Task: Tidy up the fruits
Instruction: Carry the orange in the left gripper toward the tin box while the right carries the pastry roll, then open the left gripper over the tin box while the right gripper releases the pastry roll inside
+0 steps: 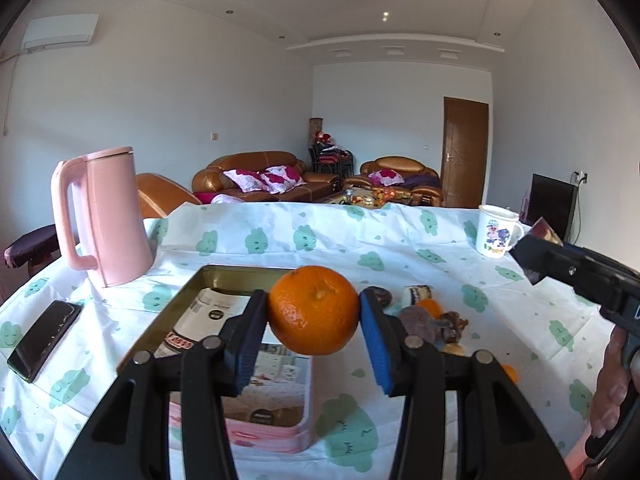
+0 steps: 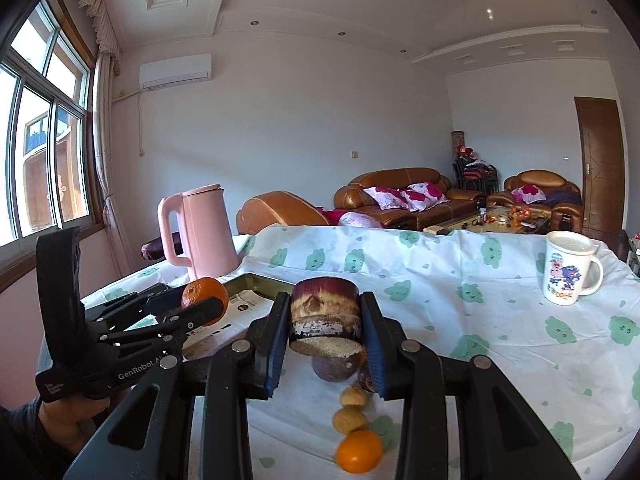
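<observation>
**Orange and Cane Piece Held Above the Table**

The left gripper (image 1: 314,312) pinches a dimpled, bright orange (image 1: 313,309) between its blue pads, lifted over the near right edge of an open tin (image 1: 224,276) lined with printed paper. The right gripper (image 2: 326,324) clamps a short purple-skinned piece of sugar cane (image 2: 325,316), its pale cut end facing down. Below it lie a smaller orange (image 2: 359,451) and two tan fruits (image 2: 350,420) in a line on the cloud-print tablecloth (image 2: 460,320). A pink kettle (image 1: 104,216) stands just behind the tin; a mug (image 2: 568,268) sits well apart, with bare cloth between.
</observation>
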`<state>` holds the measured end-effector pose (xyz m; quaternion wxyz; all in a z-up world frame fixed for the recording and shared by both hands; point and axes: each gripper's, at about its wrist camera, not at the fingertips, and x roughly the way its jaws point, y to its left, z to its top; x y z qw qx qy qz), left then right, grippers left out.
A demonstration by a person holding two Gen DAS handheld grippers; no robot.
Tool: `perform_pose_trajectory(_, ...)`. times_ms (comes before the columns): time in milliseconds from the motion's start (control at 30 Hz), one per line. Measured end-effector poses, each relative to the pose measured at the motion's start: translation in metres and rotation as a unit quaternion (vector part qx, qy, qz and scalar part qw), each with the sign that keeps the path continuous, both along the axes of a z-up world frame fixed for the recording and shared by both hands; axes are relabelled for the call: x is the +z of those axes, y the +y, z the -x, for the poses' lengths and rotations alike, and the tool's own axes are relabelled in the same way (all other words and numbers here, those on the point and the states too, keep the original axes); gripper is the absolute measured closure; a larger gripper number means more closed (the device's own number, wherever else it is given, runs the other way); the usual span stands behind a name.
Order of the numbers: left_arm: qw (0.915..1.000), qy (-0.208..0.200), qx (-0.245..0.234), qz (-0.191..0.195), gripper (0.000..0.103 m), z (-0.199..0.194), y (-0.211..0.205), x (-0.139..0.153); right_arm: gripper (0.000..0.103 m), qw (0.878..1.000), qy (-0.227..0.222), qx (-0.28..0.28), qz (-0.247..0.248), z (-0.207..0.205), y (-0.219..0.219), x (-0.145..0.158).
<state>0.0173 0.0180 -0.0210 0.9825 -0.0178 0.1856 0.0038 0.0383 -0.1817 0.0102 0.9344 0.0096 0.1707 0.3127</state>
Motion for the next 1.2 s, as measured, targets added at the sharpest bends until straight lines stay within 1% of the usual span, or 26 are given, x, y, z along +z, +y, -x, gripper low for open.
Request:
perform_pose_trajectory(67,0.9997,0.016,0.019,0.001,0.055,-0.008,0.021,-0.001,0.066,0.999,0.020,0.025,0.008,-0.011,0.027,0.002)
perform_pose_trajectory(167,0.9982,0.047,0.039,0.001,0.055,-0.022,0.049,-0.006,0.066,0.997,0.032,0.049,0.050,-0.025,0.071,-0.001)
perform_pose_trajectory(233,0.9967,0.065,0.048,0.001,0.055,-0.031,0.064,-0.012,0.066,0.995,0.038,0.063,0.073,-0.034,0.097,-0.007)
perform_pose_trajectory(300,0.9953,0.079,0.056,0.001,0.055,-0.036,0.076,-0.017,0.066,0.992,0.054,0.073,0.088,-0.044,0.117,-0.016)
perform_pose_trajectory(367,0.9940,0.090,0.062,0.002,0.055,-0.041,0.084,-0.022,0.066,0.989,0.066,0.083,0.098,-0.052,0.134,-0.027)
perform_pose_trajectory(467,0.9930,0.100,0.062,-0.007,0.055,-0.049,0.088,-0.028,0.066,0.985,0.076,0.086,0.125,-0.061,0.156,-0.042)
perform_pose_trajectory(533,0.9918,0.110,0.064,-0.011,0.055,-0.054,0.091,-0.030,0.066,0.984,0.085,0.087,0.132,-0.065,0.164,-0.048)
perform_pose_trajectory(633,0.9910,0.120,0.058,-0.004,0.055,-0.059,0.094,-0.033,0.066,0.981,0.089,0.088,0.147,-0.068,0.172,-0.058)
perform_pose_trajectory(733,0.9900,0.127,0.062,-0.006,0.053,-0.061,0.096,-0.034,0.066,0.979,0.101,0.091,0.151,-0.069,0.175,-0.064)
perform_pose_trajectory(800,0.9900,0.124,0.067,-0.005,0.052,-0.060,0.097,-0.033,0.065,0.979,0.104,0.088,0.149,-0.069,0.177,-0.064)
perform_pose_trajectory(867,0.9905,0.117,0.072,-0.009,0.047,-0.056,0.097,-0.031,0.056,0.981,0.098,0.074,0.149,-0.068,0.172,-0.061)
perform_pose_trajectory(900,0.9908,0.112,0.075,-0.012,0.042,-0.053,0.097,-0.030,0.048,0.982,0.096,0.072,0.144,-0.066,0.168,-0.058)
perform_pose_trajectory(933,0.9912,0.107,0.077,-0.012,0.038,-0.050,0.096,-0.028,0.044,0.983,0.095,0.072,0.137,-0.063,0.163,-0.056)
perform_pose_trajectory(967,0.9918,0.102,0.077,-0.009,0.034,-0.046,0.095,-0.026,0.044,0.984,0.093,0.070,0.134,-0.060,0.157,-0.053)
perform_pose_trajectory(1100,0.9949,0.078,0.063,-0.002,0.034,-0.029,0.082,-0.016,0.044,0.987,0.066,0.043,0.143,-0.032,0.113,-0.044)
perform_pose_trajectory(1200,0.9968,0.069,0.040,0.003,0.034,-0.020,0.063,-0.013,0.043,0.986,0.062,-0.003,0.158,-0.012,0.066,-0.049)
